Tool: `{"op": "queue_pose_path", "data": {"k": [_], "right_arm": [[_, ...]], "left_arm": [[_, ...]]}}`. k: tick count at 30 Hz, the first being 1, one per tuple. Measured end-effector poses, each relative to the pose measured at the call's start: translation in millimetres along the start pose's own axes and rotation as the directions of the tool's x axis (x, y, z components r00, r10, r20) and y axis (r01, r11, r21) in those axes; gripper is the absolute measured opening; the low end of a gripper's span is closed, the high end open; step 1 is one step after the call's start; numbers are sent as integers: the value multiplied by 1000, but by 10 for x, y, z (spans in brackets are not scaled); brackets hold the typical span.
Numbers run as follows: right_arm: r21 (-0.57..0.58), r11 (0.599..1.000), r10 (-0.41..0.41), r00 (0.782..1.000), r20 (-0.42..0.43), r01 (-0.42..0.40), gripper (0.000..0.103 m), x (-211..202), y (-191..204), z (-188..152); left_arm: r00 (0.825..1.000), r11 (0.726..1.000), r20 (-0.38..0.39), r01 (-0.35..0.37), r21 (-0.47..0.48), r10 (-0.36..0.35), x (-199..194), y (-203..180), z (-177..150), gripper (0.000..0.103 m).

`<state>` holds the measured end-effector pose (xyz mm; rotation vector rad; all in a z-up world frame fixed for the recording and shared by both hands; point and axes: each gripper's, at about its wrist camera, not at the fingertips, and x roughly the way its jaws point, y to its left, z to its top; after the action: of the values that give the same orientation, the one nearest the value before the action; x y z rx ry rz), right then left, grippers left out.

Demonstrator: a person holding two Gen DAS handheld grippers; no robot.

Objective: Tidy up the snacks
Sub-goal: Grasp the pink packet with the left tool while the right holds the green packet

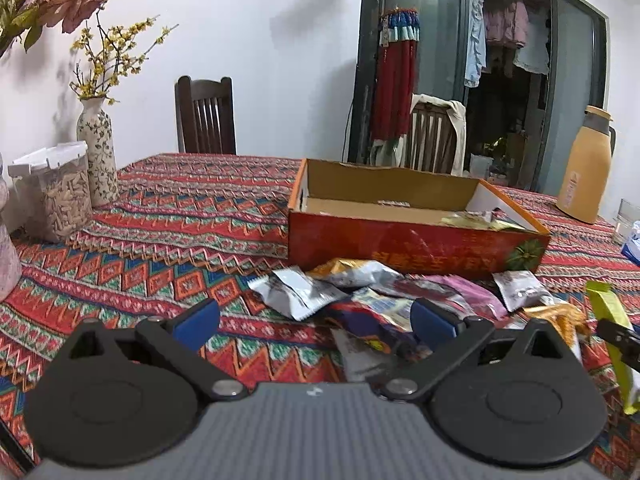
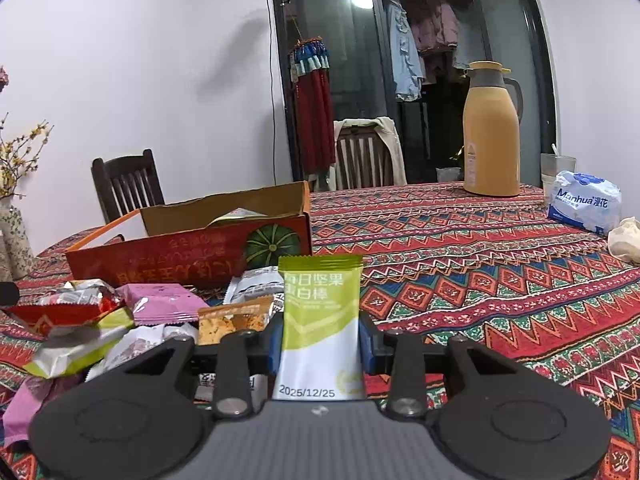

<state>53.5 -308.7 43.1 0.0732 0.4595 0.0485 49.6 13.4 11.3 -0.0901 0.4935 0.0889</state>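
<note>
Jaws of the right gripper [image 2: 320, 340] are pinching a green-and-white snack bar packet [image 2: 318, 320], blue pads pressed on both its long sides, packet standing upright btwn them w/ its crimped top edge above the fingertips and a printed date at its lower end. Jaws of the left gripper [image 1: 316, 316] are spread wide w/ nothing btwn the pads; they hang over the near edge of the snack pile [image 1: 392, 296]. Just ahead of the left jaws: a silver packet [image 1: 296, 292], w/ purple and orange wrappers beyond and to the right of it. Farther ahead of both sets of jaws sits the open red cardboard box [image 1: 400, 240], pumpkin picture on its front corner, a few packets already in its right end. In the right wrist view the pile lies left of the held bar: a pink packet [image 2: 164, 304], an orange one [image 2: 234, 318] touching the left finger's side, a red one [image 2: 60, 312] at far left. Well ahead and right of the right jaws: a tan thermos jug [image 2: 490, 132] and a white tissue pack [image 2: 584, 204] on the patterned tablecloth [image 2: 480, 264]. Far left of the left jaws: a floral vase [image 1: 98, 152] and a clear jar [image 1: 64, 196].
</note>
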Motion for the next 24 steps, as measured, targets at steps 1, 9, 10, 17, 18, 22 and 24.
{"op": "queue_pose_path", "data": {"k": [1, 9, 10, 17, 18, 22, 24], "right_arm": [[1, 1000, 5, 1000, 3, -5, 36, -5, -4, -4], [-11, 999, 37, 999, 26, -36, 36, -57, 5, -35], [-11, 999, 39, 999, 29, -39, 36, -63, 6, -39], [-8, 999, 48, 998, 38, -48, 36, -81, 11, -40], [-8, 999, 48, 998, 39, -48, 36, -86, 7, -44], [-10, 999, 48, 998, 40, -48, 36, -94, 4, -51], [-15, 999, 49, 998, 39, -48, 36, -93, 11, -52]], "left_arm": [[1000, 1000, -7, 2, 0, -2, -19, -19, -12, 103], [998, 1000, -61, -1, 5, 2, -83, -118, -124, 103], [998, 1000, -68, 1, 4, -1, -91, -126, -133, 103], [995, 998, -94, 50, 45, -46, -201, -272, -215, 103], [993, 997, -109, 53, 63, -46, -181, -319, -240, 103], [984, 995, -176, 56, 89, -39, -40, -458, -321, 103], [980, 995, -198, 41, 91, -22, 8, -516, -354, 103]]}}
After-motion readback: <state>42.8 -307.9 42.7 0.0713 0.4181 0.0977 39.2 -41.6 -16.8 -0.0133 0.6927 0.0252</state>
